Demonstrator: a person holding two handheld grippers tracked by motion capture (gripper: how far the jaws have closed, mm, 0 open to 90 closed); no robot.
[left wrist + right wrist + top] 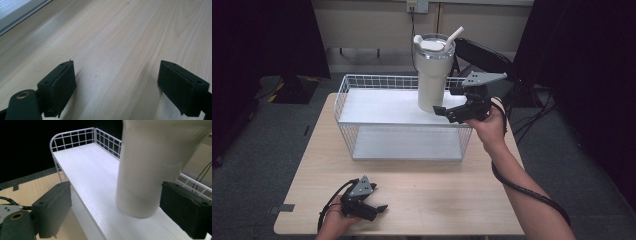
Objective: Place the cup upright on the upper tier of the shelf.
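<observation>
At the left, the left gripper (377,209) is rested low on the table (437,195) near its front edge, held in a hand (334,222). In the left gripper view its jaws are spread wide over bare wood, with nothing between them.

In the middle, a white wire shelf (362,107) is set on the table, its top board mostly bare.

Toward the right, a cream tumbler (432,75) with a lid and straw (455,36) is stood upright on the right end of the shelf top. The right gripper (451,104) is held at the tumbler's base. In the right gripper view the jaws are parted, one on each side of the cup's lower part; one pad (53,208) is well clear, while contact at the other cannot be told.

It is judged that the tumbler is either newly set down or about to be gripped; no grasp is made, and the closing or the withdrawal is left to do.
</observation>
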